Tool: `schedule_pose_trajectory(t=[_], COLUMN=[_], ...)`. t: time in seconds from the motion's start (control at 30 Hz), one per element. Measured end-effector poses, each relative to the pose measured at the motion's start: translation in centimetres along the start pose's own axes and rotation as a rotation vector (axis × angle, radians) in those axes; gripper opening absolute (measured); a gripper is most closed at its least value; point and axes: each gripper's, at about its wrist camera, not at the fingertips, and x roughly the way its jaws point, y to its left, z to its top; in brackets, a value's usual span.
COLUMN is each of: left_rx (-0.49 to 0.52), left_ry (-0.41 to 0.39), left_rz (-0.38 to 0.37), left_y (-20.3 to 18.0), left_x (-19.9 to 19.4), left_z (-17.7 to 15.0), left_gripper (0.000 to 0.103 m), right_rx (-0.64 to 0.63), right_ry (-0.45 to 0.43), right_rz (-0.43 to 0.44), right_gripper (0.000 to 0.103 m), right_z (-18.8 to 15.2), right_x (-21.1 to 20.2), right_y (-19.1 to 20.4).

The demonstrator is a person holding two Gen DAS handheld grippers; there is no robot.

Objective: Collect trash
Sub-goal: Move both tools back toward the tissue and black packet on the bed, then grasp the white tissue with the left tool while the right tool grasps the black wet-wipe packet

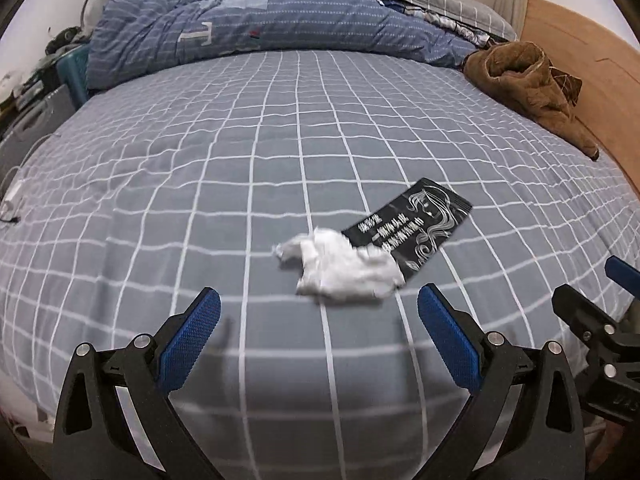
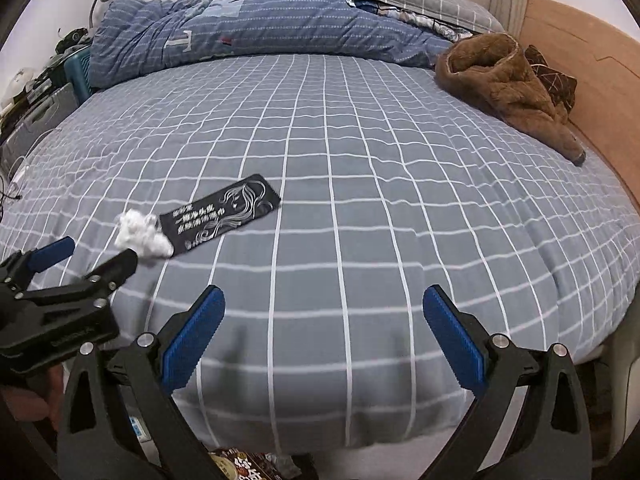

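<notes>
Low in the left wrist view the left gripper (image 1: 319,314) hangs with fingers spread and empty just short of the crumpled white tissue (image 1: 344,266) overlapping the black wrapper (image 1: 416,226) at centre frame, so the pickup looks, through some blur, about to begin, while the right gripper (image 2: 324,316) waits likewise released over bare bedsheet (image 2: 360,152).

I can't read the pale lettering on the black wrapper (image 1: 416,226); it is smeared in both views, and the crumpled white tissue (image 1: 344,268) covers its near end. From the right wrist, the left gripper (image 2: 94,254) hides part of that tissue. In the left wrist view the right gripper (image 1: 600,292) is cut off by the picture's right edge, so I see only one blue pad clearly. Below the bed's (image 2: 360,400) near edge, a printed packet (image 2: 244,466) is cropped by the bottom border and partly behind my own fingers. Clutter (image 2: 36,80) beyond the bed's far left corner is too small to identify.
</notes>
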Motion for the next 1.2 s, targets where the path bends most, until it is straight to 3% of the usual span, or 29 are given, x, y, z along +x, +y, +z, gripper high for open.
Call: schedule_pose_trajectory(t=[0.27,0.53,0.63,0.87,1.2], left_rx=[0.025,0.019,0.022,0.014,-0.039], left_ry=[0.029,0.078,0.082,0.065,0.017], left_rz=[-0.038,-0.063,-0.064,-0.055,0.005], left_y=[-0.5,-0.8,-0.6,1.1,7.4], left_x=[3.0,4.6,4.6,3.0,0.2], left_z=[1.6,1.8,1.7,1.8,1.8], left_gripper=[0.078,0.037,0.031,0.027,0.027], right_rx=[-0.009,-0.020,-0.026,-0.015,0.118], right_ry=[0.003,0.008,0.011,0.009,0.057], right_rz=[0.008,0.008,0.007,0.019,0.030], right_gripper=[0.095,0.095,0.095,0.095,0.095], right_z=[1.9,2.5,2.5,3.2,4.9], right_x=[1.8,2.6,2.8,3.1,5.6], right_y=[0.5,1.5,2.1,3.7,6.0])
